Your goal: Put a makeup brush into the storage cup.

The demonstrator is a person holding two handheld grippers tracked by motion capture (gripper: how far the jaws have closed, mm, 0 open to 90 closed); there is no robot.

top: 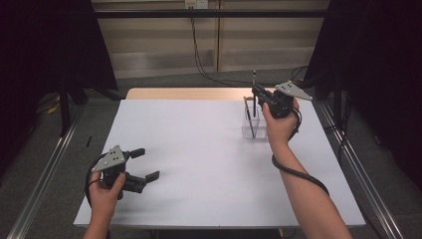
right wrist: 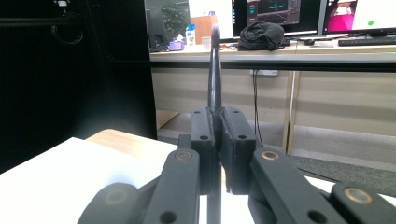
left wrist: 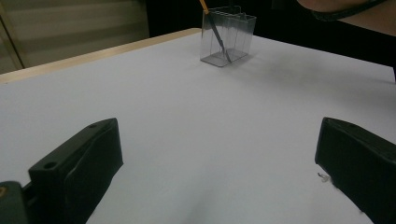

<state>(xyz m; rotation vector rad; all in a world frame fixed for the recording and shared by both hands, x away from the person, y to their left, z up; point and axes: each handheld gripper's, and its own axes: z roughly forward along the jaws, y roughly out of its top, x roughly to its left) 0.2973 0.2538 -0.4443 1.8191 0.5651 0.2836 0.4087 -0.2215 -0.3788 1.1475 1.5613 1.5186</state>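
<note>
The right claw (top: pixel 258 93) grips a dark pen (top: pixel 254 79) standing straight up – right above the clear box (top: pixel 254 127) – left claw (top: pixel 145 164) open, far off

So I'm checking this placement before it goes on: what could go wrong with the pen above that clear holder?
1. The right gripper pinches the dark pen with narrow jaws; it could tilt or slip.
2. The clear holder is light and unsteadied, the left gripper being open and far off; a bump may tip it.
3. The pen already inside leans across and may block the way.
</note>
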